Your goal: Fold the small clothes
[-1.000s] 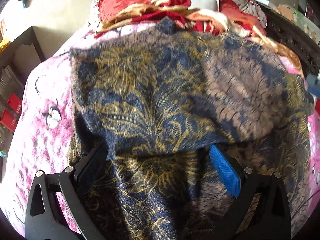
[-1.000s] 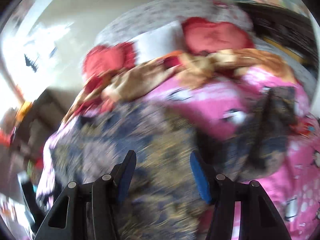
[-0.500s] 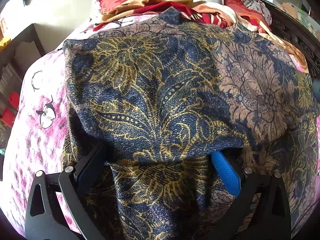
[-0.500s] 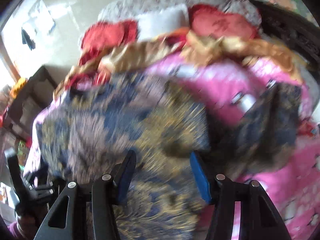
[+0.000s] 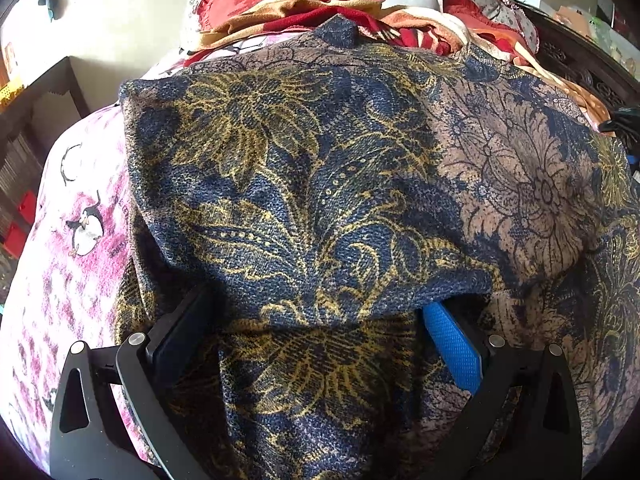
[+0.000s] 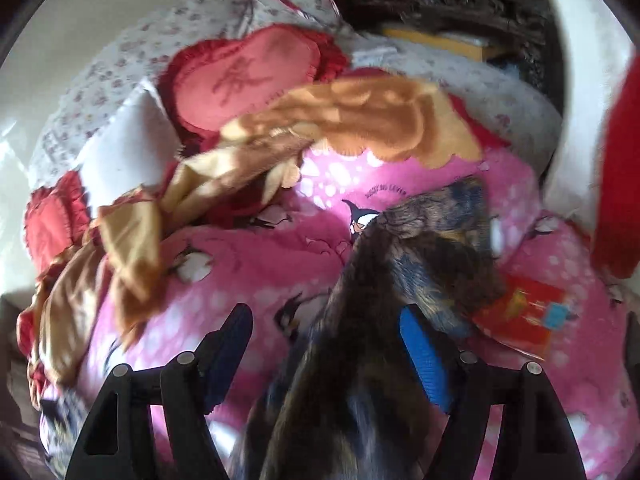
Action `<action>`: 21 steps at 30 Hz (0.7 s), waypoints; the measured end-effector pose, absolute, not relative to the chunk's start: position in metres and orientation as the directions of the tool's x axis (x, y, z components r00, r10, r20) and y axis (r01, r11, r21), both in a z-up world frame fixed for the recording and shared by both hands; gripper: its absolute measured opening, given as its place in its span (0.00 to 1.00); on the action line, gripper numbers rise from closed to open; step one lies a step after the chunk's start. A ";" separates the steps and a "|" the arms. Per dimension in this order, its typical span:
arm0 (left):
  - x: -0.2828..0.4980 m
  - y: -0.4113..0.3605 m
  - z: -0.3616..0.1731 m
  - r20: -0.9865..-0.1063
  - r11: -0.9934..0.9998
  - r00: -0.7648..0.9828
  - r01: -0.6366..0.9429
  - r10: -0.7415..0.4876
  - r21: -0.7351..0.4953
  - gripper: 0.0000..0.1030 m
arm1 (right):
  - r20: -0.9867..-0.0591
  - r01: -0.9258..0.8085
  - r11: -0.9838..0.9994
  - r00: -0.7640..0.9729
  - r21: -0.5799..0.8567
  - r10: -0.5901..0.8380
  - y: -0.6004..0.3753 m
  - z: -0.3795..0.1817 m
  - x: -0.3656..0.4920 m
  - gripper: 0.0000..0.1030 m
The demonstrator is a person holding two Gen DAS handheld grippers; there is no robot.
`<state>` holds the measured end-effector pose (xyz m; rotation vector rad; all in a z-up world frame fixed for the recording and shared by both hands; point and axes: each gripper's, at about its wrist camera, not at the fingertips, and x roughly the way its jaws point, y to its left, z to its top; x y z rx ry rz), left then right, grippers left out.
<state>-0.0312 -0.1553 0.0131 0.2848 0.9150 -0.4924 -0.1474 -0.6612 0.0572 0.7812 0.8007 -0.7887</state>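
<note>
The pink penguin bedspread (image 5: 76, 216) is taken as the landmark. On it, filling most of the left wrist view, the navy-and-gold floral garment (image 5: 320, 184) is spread, with an upper layer already laid over a lower one; its folded edge hangs just above the left gripper (image 5: 316, 332). Beyond the garment, toward the head of the bedspread, a heap of red and tan blankets (image 5: 328, 12) and a red cushion (image 6: 248, 76) are seen. The garment's long axis appears to run across the bedspread from left to right, with a small peak of cloth pointing away toward the blankets; in the right wrist view a narrower part (image 6: 384, 280) is drawn along the right gripper's (image 6: 324, 344) line of sight, though that view is blurred. The left gripper's jaws are spread wide, with cloth draped between them and nothing pinched. The right gripper's jaws are likewise parted, cloth lying against the blue pad only, so no grasp is judged. For the fold to be done well, the loose edge should be taken near a corner, carried level across the bedspread, and laid so that edges meet without bunching.
</note>
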 end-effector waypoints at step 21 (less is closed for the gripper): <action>-0.027 -0.096 0.096 -0.717 0.850 0.569 0.524 -0.403 -0.063 1.00 | -0.381 0.270 0.825 0.922 0.496 -0.073 -0.538 0.259 -0.230 0.03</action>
